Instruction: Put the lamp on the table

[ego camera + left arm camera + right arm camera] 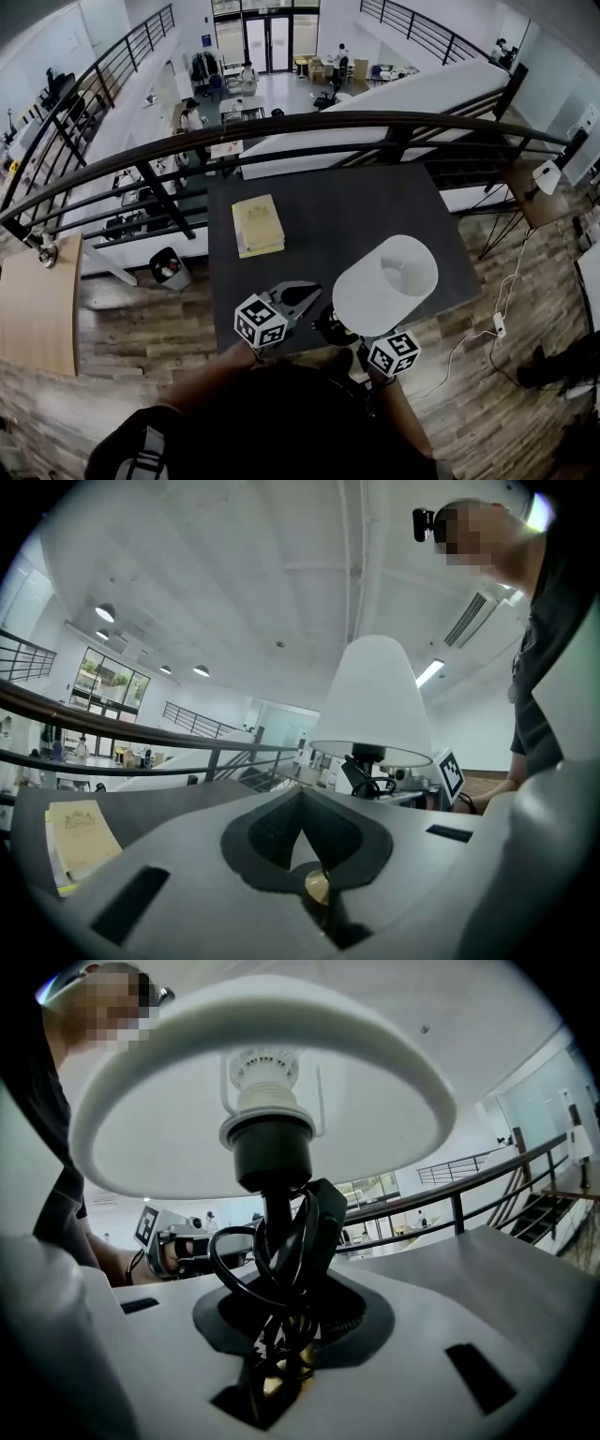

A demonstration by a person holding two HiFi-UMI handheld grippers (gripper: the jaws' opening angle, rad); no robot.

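Carrying step in hand: lamp (386, 281) clamped at stem and coiled cord by right gripper (349, 330), held over tabletop (375, 202) near edge, toward right corner. Left gripper (298, 300) closed, empty. Next, likely: lamp to be lowered upright, clear of book (258, 225), then released.

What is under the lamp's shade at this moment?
The right gripper view looks up into the shade: a white socket, a black stem wrapped in coiled black cord, held between the jaws of the right gripper. The cord covers the stem's lower end.
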